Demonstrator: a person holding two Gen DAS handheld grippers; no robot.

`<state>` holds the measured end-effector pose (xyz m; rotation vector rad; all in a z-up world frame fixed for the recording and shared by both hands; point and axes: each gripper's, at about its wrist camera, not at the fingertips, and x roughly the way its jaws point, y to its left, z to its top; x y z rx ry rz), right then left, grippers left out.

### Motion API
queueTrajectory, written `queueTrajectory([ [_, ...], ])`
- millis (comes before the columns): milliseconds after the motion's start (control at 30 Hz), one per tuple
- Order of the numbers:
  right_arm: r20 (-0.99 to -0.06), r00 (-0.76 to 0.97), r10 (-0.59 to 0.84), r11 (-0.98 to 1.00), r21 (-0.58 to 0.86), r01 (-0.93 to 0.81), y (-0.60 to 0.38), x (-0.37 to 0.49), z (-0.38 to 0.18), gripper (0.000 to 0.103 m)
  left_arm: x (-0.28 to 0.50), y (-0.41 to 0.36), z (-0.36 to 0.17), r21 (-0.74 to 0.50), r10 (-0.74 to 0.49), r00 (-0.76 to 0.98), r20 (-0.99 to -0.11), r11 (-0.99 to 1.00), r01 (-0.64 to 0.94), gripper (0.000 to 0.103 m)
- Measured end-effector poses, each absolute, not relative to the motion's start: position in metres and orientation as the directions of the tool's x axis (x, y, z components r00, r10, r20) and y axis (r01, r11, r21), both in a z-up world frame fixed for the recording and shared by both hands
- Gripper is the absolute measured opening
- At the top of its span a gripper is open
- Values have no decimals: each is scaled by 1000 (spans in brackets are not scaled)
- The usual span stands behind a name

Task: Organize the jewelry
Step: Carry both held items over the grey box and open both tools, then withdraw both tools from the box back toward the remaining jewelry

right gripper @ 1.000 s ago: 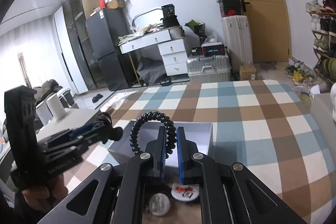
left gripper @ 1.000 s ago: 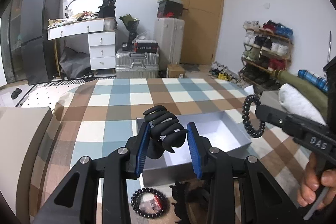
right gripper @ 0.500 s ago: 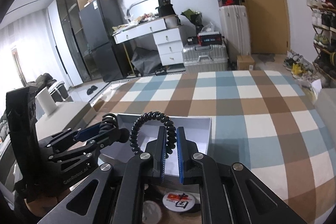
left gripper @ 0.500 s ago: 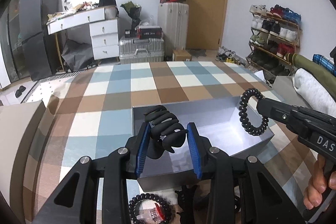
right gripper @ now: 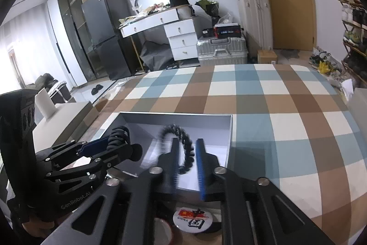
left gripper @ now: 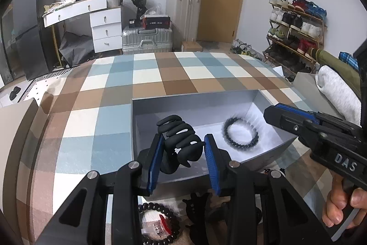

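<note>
A grey open box sits on the checked cloth; it also shows in the right wrist view. My left gripper is shut on a black hair claw clip and holds it over the box's near left part. A black coil hair tie lies on the white box floor. My right gripper is open above it, the coil hair tie blurred between the parted fingers. The right gripper also shows in the left wrist view, and the left gripper in the right wrist view.
A dark bead bracelet and another black claw clip lie on the cloth in front of the box. A round "CHINA" badge lies under my right gripper. A folded white towel sits at the right.
My right gripper has opened and the coil hair tie has dropped into the box. Both grippers have tilted down toward the box. The left still holds the claw clip.
</note>
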<state>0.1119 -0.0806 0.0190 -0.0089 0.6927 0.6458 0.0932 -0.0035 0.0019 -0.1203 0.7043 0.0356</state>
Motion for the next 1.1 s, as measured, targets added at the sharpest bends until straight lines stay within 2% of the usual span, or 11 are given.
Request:
queueTrajectory([
  [133, -581, 601, 548, 809, 188, -556, -88, 103, 23, 39, 93, -3, 3, -115, -23, 753, -658, 991, -70, 32],
  [167, -581, 602, 548, 810, 187, -556, -89, 102, 24, 43, 92, -3, 5, -121, -31, 752, -658, 990, -66, 37],
  [233, -580, 602, 548, 810, 189, -555, -96, 96, 27, 66, 89, -5, 8, -123, -30, 757, -653, 990, -68, 54],
  [267, -575, 600, 556, 806, 196, -559, -100, 93, 28, 70, 86, -6, 11, -125, -31, 763, -646, 990, -65, 65],
  [300, -569, 600, 562, 803, 200, -562, -104, 89, 29, 76, 82, -7, 14, -128, -37, 769, -639, 990, -58, 73],
  [367, -570, 601, 560, 803, 194, -564, -110, 83, 31, 85, 77, -7, 17, -127, -45, 773, -633, 991, -47, 80],
  [433, -576, 599, 557, 803, 190, -564, -115, 77, 31, 101, 72, -7, 19, -121, -36, 773, -633, 991, -53, 82],
  [500, -580, 599, 552, 806, 189, -560, -119, 72, 31, 103, 64, -3, 20, -130, -32, 769, -638, 989, -67, 86],
  [600, -599, 589, 542, 811, 188, -555, -124, 66, 31, 103, 54, 4, 22, -153, -37, 768, -640, 985, -81, 102],
  [1000, -651, 530, 543, 789, 178, -588, -111, 56, 14, 103, 23, 12, 4, -135, 13, 743, -669, 981, -139, 102],
  [1100, -659, 521, 543, 781, 168, -601, -106, 53, 12, 103, 22, 12, -2, -158, -19, 729, -684, 980, -123, 102],
])
